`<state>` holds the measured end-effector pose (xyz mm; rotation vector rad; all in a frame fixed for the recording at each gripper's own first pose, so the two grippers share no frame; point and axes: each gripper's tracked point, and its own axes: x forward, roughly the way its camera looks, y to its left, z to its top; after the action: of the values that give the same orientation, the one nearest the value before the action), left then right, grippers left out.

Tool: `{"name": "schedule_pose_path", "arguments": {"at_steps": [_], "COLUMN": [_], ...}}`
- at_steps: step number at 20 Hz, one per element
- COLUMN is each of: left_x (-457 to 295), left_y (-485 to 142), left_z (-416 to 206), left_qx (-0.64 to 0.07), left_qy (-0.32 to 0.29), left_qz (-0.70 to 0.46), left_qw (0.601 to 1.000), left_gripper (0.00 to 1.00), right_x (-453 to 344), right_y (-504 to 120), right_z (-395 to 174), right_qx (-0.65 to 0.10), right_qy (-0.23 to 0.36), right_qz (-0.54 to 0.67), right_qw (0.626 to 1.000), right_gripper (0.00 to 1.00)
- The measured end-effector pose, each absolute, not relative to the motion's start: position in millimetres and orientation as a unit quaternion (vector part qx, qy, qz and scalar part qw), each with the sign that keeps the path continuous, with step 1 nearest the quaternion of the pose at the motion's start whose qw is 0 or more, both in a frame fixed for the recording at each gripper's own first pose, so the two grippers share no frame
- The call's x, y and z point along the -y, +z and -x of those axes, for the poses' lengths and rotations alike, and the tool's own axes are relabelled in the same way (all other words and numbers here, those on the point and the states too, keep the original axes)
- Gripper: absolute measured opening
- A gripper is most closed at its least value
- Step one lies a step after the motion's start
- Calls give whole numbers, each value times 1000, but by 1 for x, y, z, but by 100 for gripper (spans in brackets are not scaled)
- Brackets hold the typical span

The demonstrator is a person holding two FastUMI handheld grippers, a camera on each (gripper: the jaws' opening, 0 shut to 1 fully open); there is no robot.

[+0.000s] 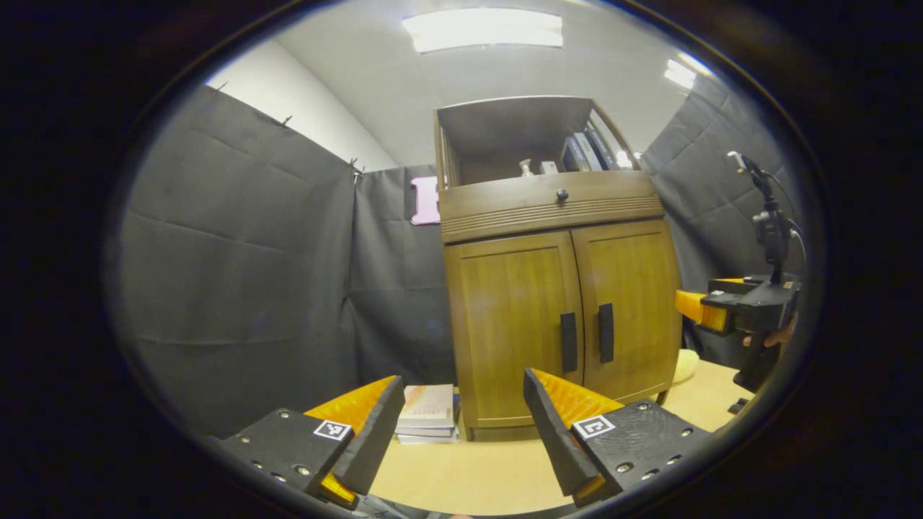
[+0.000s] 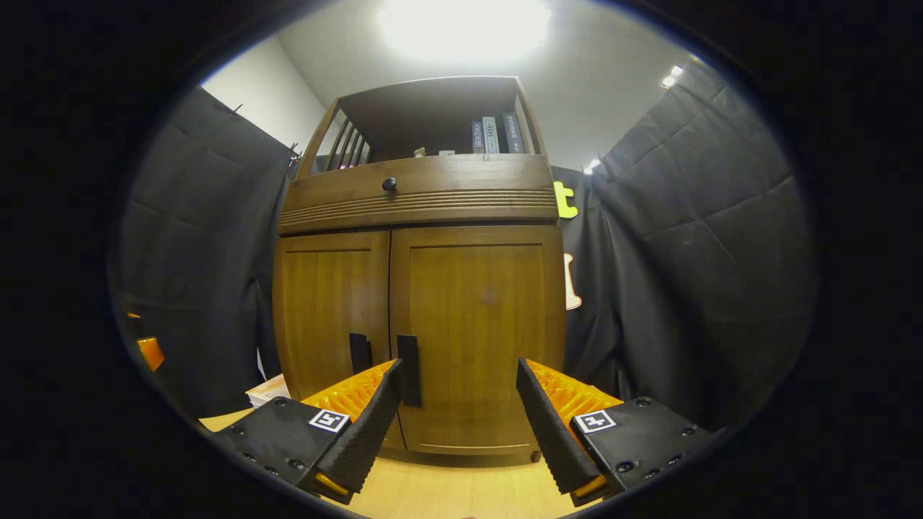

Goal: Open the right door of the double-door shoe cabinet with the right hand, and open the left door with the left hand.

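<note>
The wooden shoe cabinet [image 1: 559, 317] stands on a light table, both doors shut. In the left gripper view its left door [image 1: 512, 324] and right door [image 1: 631, 306] meet at two dark vertical handles [image 1: 568, 342] [image 1: 606, 331]. My left gripper [image 1: 461, 422] is open, short of the cabinet and low in front of the left door. The right gripper [image 1: 710, 311], held by a hand, hovers off the cabinet's right side. In the right gripper view my right gripper [image 2: 458, 418] is open before the right door [image 2: 476, 324], whose handle [image 2: 409, 369] sits just by one fingertip. The left door [image 2: 332, 317] is beside it.
A drawer with a round knob [image 1: 562, 194] and an open shelf holding books [image 1: 584, 151] top the cabinet. A stack of books [image 1: 429, 414] lies on the table [image 1: 461, 472] left of the cabinet. Black cloth walls close in on both sides.
</note>
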<state>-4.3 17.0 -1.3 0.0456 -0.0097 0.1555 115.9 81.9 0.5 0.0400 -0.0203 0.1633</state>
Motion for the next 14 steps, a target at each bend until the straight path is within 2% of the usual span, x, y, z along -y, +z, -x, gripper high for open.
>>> {"name": "schedule_pose_path", "arguments": {"at_steps": [11, 14], "left_x": [-38, -44], "left_y": [-2, 4], "left_z": [7, 40], "left_qx": [-2, -5], "left_qy": [156, 171], "left_qz": [-33, -37], "left_qw": [987, 985], "left_gripper": [96, 96], "right_x": [-130, -141], "right_y": [-14, -24], "right_z": [-190, -207], "right_qx": [-8, -19], "right_qy": [110, 115], "right_qz": [-29, -33], "right_qw": [994, 993], "right_gripper": [97, 98]}}
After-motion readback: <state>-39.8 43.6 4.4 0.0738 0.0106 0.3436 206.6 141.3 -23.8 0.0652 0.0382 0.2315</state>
